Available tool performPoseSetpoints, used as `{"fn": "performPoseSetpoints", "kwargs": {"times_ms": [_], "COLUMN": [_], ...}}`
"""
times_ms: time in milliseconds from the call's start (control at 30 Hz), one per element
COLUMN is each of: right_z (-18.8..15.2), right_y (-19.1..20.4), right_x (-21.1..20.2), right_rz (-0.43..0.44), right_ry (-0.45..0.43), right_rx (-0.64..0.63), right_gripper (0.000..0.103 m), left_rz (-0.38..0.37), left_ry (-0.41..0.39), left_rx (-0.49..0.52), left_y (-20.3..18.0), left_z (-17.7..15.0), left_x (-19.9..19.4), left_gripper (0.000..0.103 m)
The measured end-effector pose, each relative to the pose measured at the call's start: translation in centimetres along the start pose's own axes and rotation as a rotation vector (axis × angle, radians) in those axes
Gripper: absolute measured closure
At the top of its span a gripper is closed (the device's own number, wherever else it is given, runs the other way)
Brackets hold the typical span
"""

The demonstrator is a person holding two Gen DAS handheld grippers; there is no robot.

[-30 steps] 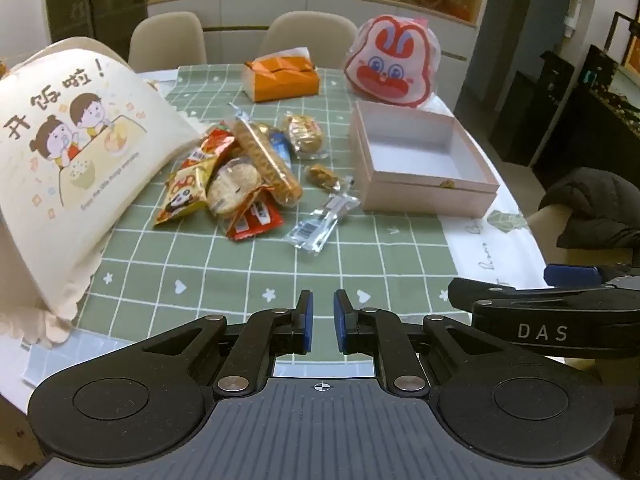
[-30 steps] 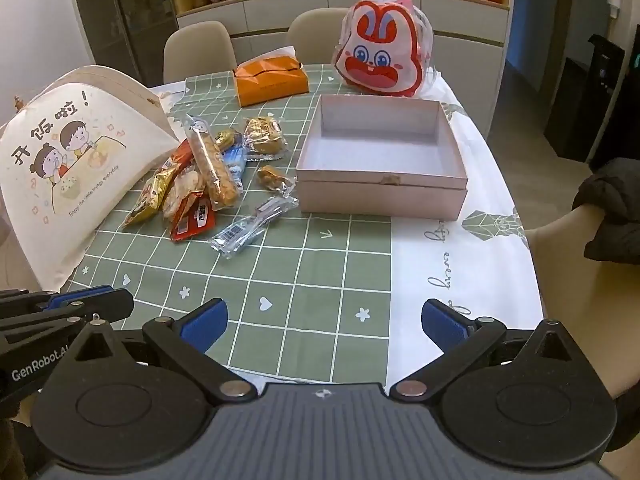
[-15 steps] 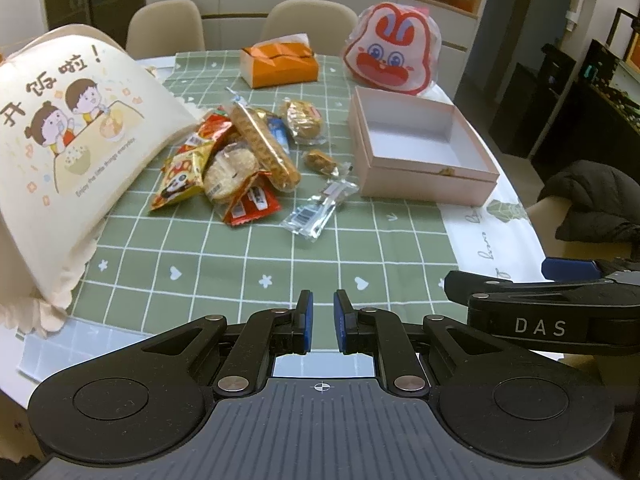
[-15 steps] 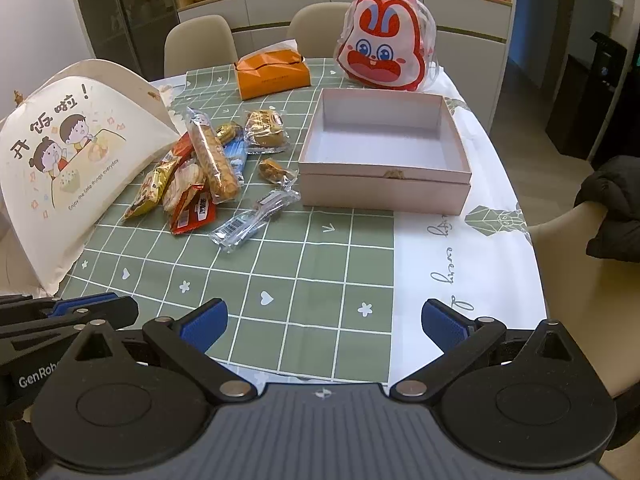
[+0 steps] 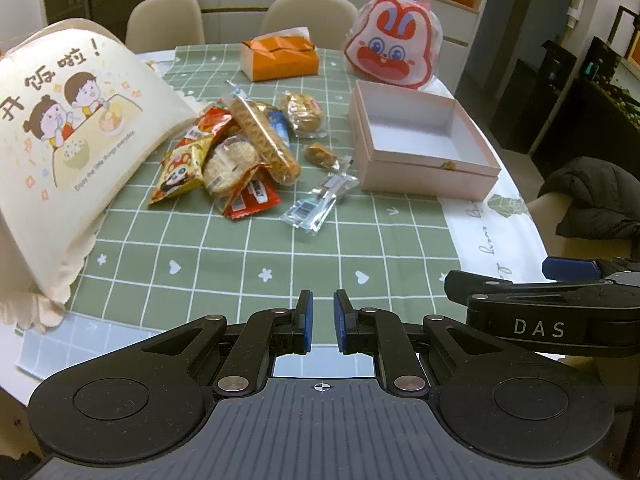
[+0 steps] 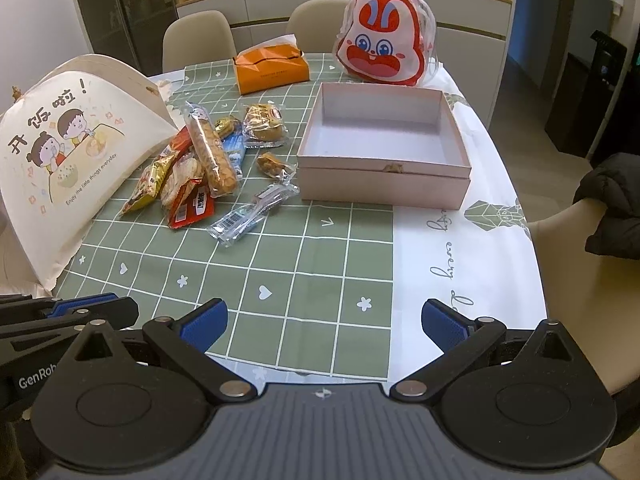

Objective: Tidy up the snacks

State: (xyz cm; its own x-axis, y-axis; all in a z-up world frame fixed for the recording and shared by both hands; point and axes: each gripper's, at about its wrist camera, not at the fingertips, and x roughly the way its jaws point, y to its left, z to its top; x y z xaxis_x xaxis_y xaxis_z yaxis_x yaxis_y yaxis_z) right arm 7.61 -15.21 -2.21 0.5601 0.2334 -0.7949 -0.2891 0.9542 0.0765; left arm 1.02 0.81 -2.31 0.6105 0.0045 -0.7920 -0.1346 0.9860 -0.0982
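Observation:
A pile of wrapped snacks (image 5: 236,156) lies on the green checked tablecloth (image 5: 280,256), left of an open, empty pink box (image 5: 420,140). The pile (image 6: 200,168) and box (image 6: 384,148) also show in the right wrist view. A clear silver packet (image 5: 320,204) lies nearest the box. My left gripper (image 5: 321,320) hovers over the table's near edge, jaws nearly shut with a narrow gap, holding nothing. My right gripper (image 6: 322,320) is wide open and empty at the near edge; it also shows in the left wrist view (image 5: 560,300).
A cream cartoon-print bag (image 5: 68,140) stands at the left. An orange tissue box (image 5: 280,58) and a red rabbit bag (image 5: 390,54) sit at the back. Chairs ring the table; a black jacket (image 6: 616,204) lies on the right chair.
Both grippers have moved slightly forward and higher over the table's near edge. Jaw openings are unchanged.

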Motion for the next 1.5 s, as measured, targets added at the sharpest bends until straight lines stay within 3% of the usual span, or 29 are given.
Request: {"fn": "performPoseSetpoints", "kwargs": {"times_ms": [1500], "right_z": [0.33], "right_y": [-0.12], "right_x": [0.56], "right_rz": [0.019], "right_ry": [0.02], "right_rx": [-0.01], "right_gripper": [0.0], "left_rz": [-0.016], "left_ry": [-0.006], "left_rx": [-0.008], "left_y": [-0.64], "left_z": [0.44], "left_x": [-0.34], "left_gripper": [0.088]}}
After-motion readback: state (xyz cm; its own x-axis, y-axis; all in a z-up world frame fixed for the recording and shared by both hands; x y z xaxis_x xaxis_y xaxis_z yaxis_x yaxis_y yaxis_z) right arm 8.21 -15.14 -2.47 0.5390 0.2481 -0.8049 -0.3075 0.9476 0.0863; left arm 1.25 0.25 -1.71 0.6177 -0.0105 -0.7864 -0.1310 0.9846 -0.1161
